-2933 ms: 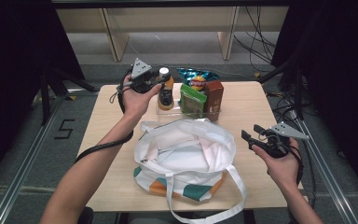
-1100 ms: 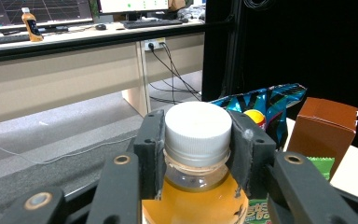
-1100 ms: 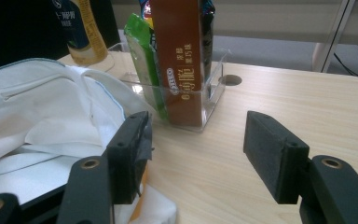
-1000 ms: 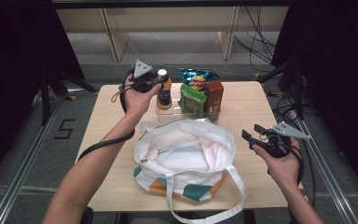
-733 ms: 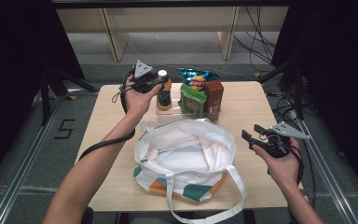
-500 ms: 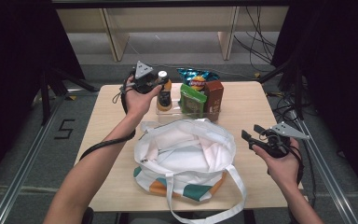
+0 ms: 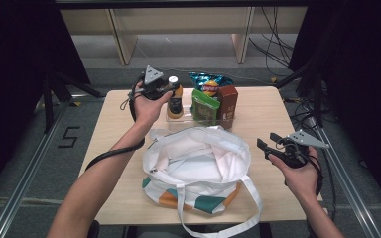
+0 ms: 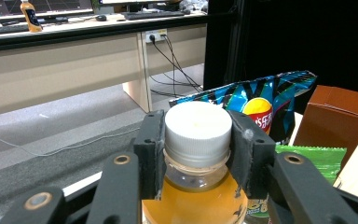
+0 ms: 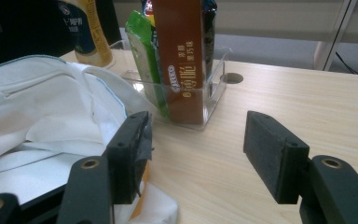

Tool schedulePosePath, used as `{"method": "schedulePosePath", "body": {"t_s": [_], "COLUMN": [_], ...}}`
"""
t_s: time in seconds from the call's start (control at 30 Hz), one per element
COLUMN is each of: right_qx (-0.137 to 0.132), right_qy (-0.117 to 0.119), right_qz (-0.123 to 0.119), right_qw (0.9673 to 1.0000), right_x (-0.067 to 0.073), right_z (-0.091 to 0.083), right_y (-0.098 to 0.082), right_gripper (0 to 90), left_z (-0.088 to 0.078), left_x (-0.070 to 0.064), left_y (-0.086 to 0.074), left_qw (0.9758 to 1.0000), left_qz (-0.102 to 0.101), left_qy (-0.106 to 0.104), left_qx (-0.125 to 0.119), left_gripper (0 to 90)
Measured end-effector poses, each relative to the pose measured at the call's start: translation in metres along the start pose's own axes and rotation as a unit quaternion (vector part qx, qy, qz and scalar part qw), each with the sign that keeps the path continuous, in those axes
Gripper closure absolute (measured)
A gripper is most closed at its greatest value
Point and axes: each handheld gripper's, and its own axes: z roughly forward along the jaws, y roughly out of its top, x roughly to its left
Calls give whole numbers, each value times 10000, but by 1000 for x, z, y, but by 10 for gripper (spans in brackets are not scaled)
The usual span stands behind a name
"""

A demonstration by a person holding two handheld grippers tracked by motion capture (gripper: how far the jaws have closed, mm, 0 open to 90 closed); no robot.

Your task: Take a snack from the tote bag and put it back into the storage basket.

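While the white tote bag (image 7: 198,163) slumps open at the lower centre of the high view, the right gripper (image 7: 272,147) hovers at its right edge, jaws apart with nothing between them. Farther up, the clear tray (image 7: 228,120) holds a green packet (image 7: 204,105), a brown carton (image 7: 227,101) and a blue crisp bag (image 7: 208,82). At its left end, the left gripper (image 7: 171,91) is clamped on the orange drink bottle (image 8: 198,186) just under its white cap (image 8: 198,126).
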Motion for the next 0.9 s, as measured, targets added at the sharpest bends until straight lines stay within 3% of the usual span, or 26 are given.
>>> {"method": "schedulePosePath", "body": {"t_s": [0.43,0.53,0.67,0.73,0.8,0.9], "right_qx": [25,-30,-5,24,-25,18], "right_qy": [13,33,45,10,31,53], "right_qz": [25,-173,-105,44,-146,-99], "right_qw": [10000,9998,9999,10000,9999,9999], "right_x": [0,-3,-2,0,-3,-2], "right_z": [0,2,2,1,2,2], "right_y": [0,-1,0,0,-1,0], "right_gripper": [416,416,416,416,416,416], "left_z": [1,2,2,2,3,3], "left_x": [0,-1,-1,-1,-1,-1], "left_y": [-7,-8,-10,-12,-14,-17], "left_qw": [10000,9999,9999,9999,9999,9998], "left_qz": [13,7,-4,23,38,18], "left_qy": [-13,-12,-15,-4,1,-7], "left_qx": [75,99,123,151,161,185], "left_gripper": [586,586,586,586,586,586]}}
